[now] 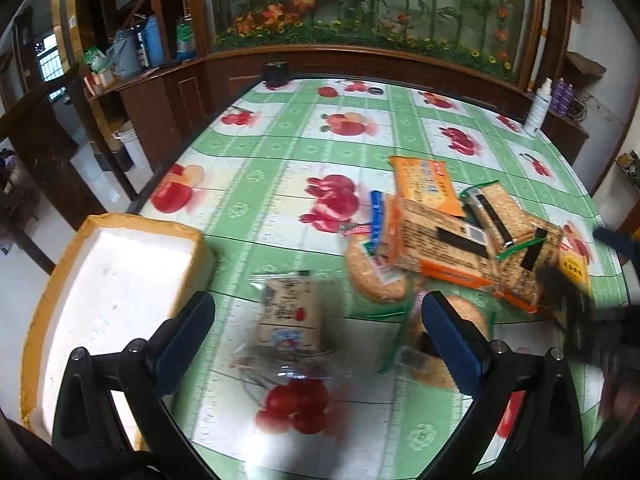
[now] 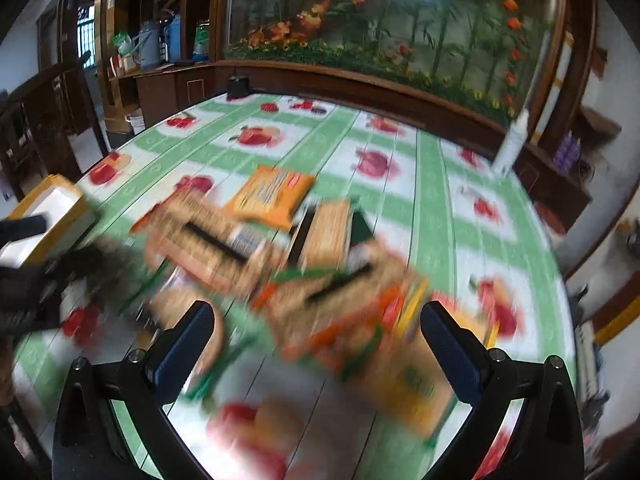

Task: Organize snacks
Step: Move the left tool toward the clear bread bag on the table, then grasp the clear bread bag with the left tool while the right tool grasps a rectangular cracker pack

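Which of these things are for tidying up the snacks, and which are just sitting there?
For the job:
- left tool, open
- right tool, open
- clear-wrapped snack pack
- pile of cracker packs
- orange snack packet
- round biscuit pack
- foam box

Just lying about:
- white spray bottle
- black pot
- purple bottles
- fruit-print tablecloth

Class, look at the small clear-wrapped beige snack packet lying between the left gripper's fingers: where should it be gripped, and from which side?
Grip the small clear-wrapped beige snack packet across its two long side edges, coming down from above. It lies flat on the green fruit-print tablecloth, apart from the pile, lengthwise between the open left gripper fingers.
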Demonstrator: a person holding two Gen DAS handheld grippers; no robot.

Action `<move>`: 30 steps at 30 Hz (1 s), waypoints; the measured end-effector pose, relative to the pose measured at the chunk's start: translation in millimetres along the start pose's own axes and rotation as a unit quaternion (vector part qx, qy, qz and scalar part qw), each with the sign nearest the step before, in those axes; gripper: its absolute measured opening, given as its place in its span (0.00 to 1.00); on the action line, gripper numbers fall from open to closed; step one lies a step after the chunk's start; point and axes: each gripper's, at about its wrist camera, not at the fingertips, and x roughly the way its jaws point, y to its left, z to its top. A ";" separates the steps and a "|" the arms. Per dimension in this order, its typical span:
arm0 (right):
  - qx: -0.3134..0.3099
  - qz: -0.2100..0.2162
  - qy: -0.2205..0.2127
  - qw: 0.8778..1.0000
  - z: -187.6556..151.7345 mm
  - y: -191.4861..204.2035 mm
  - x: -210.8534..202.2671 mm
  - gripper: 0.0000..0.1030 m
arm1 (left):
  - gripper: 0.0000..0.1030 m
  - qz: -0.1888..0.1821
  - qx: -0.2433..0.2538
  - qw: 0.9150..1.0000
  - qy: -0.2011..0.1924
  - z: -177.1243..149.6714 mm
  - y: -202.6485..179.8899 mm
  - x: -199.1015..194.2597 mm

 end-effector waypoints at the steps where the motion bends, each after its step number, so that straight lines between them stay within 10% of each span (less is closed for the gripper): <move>1: -0.006 -0.001 0.001 1.000 5.3 -0.6 5.5 1.00 | 1.00 0.002 -0.002 1.000 0.000 0.0 3.3 -0.8; 11: -0.123 -0.040 0.066 0.989 41.3 14.6 90.8 0.99 | 1.00 0.005 -0.001 1.000 0.013 -5.4 16.5 2.6; 19: -0.143 0.101 0.072 0.982 10.6 47.3 38.4 0.99 | 1.00 -0.001 -0.029 0.999 0.021 -11.0 22.9 4.8; 30: 0.013 0.105 0.028 0.994 -41.1 0.1 -20.5 0.99 | 1.00 -0.035 -0.036 0.997 0.050 -21.2 -2.7 17.7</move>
